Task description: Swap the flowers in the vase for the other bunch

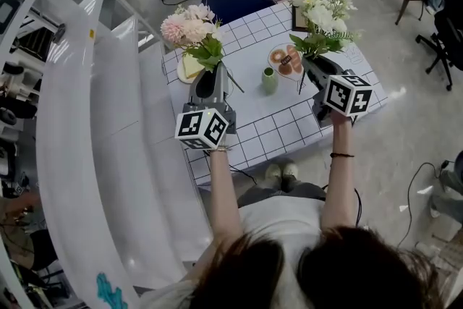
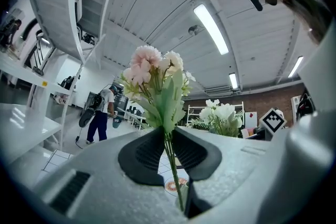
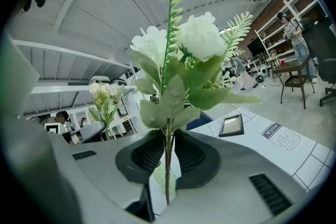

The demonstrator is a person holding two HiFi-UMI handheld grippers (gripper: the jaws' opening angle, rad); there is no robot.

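Our left tongs (image 2: 167, 136) are closed narrow on the stems of the pink bunch (image 2: 149, 68). The pads press from both sides and the blooms stand upright above them. Our right tongs (image 3: 169, 139) clamp the stems of the white bunch (image 3: 191, 42) the same way, with its leaves spreading just above the pads. In the head view we hold both bunches up over the checked desk (image 1: 268, 127), well apart. The small green vase (image 1: 269, 79) stands on the desk between the two tongs, touching neither bunch.
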